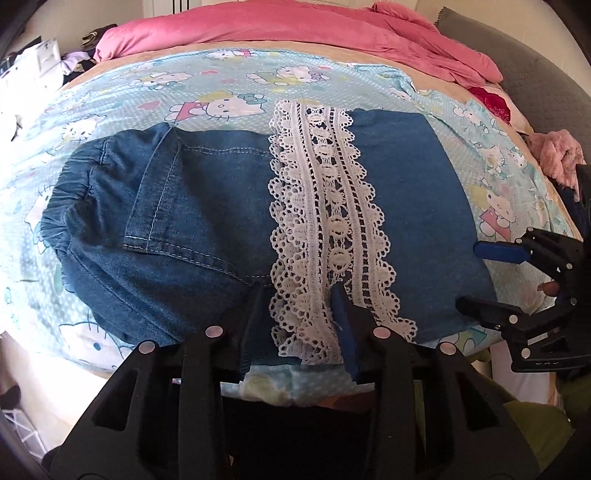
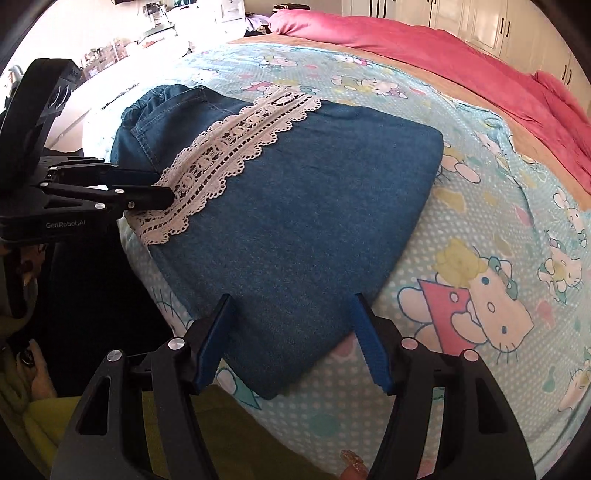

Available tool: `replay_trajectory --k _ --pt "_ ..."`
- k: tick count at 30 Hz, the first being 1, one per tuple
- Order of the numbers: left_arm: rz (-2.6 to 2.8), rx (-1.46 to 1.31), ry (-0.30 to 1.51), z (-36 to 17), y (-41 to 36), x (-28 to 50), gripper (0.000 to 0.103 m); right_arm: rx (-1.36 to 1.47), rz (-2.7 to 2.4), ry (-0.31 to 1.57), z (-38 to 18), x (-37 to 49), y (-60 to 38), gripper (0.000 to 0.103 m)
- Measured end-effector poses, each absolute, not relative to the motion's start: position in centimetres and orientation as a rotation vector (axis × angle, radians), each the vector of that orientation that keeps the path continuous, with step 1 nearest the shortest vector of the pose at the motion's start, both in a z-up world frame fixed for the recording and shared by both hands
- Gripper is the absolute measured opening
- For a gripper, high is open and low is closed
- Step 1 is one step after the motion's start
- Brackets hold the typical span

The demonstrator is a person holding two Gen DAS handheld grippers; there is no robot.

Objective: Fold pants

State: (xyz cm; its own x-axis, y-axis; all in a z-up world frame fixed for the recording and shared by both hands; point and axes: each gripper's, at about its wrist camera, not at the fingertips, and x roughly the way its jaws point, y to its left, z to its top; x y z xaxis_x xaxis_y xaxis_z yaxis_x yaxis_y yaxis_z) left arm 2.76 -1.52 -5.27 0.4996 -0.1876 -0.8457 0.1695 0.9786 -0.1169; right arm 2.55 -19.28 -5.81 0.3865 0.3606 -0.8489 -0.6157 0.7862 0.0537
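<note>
Blue denim pants [image 1: 199, 221] with a white lace hem [image 1: 328, 229] lie folded on the bed, legs laid over the seat part. The elastic waist is at the left in the left wrist view. My left gripper [image 1: 299, 295] is open at the near edge, its fingers either side of the lace end. It also shows in the right wrist view [image 2: 162, 188]. My right gripper [image 2: 291, 299] is open over the folded right end of the pants [image 2: 295, 206], fingers apart above the denim. It shows in the left wrist view [image 1: 476, 277] at the right.
The bed has a light blue cartoon-cat sheet [image 1: 221, 92]. A pink duvet [image 1: 295, 33] is bunched along the far side. A pink fluffy item [image 1: 557, 155] lies at the right edge. Cluttered shelves [image 1: 37, 62] stand far left.
</note>
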Motion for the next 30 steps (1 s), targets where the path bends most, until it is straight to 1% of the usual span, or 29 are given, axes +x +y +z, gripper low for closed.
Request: replay_trajectory --k 8,13,16,18,21,23,24,25,30 --pt "-0.209 -0.042 1.01 -4.2 -1.4 2.1 0.032 -0.192 0.641 0.989 -4.1 2.5 -20.7 0.064" --pt "-0.201 -0.044 1.002 -3.7 -1.3 1.9 0.035 -0.156 0.622 0.967 -3.0 2.4 -21.9 0.064" --pt "-0.194 -0.044 0.995 -3.3 -1.2 1.7 0.038 -0.14 0.608 0.952 -2.5 2.5 -22.4 0.071" --pt "-0.19 -0.045 0.988 -3.0 -1.0 1.6 0.04 -0.132 0.602 0.944 -2.1 2.6 -22.5 0.071" --pt "-0.181 -0.043 0.972 -2.3 -0.9 1.4 0.048 -0.115 0.592 0.927 -1.5 2.7 -22.9 0.071" --pt "-0.174 -0.044 0.962 -1.8 -0.7 1.2 0.051 -0.103 0.586 0.912 -1.0 2.8 -23.0 0.072" --pt "-0.169 -0.044 0.956 -1.5 -0.6 1.1 0.055 -0.096 0.578 0.903 -0.6 2.9 -23.2 0.078" --pt "-0.162 -0.044 0.951 -1.3 -0.5 1.1 0.061 -0.089 0.569 0.892 -0.4 2.9 -23.3 0.094" --pt "-0.137 -0.046 0.926 -0.3 -0.1 0.6 0.078 -0.038 0.557 0.856 0.9 3.1 -23.8 0.095"
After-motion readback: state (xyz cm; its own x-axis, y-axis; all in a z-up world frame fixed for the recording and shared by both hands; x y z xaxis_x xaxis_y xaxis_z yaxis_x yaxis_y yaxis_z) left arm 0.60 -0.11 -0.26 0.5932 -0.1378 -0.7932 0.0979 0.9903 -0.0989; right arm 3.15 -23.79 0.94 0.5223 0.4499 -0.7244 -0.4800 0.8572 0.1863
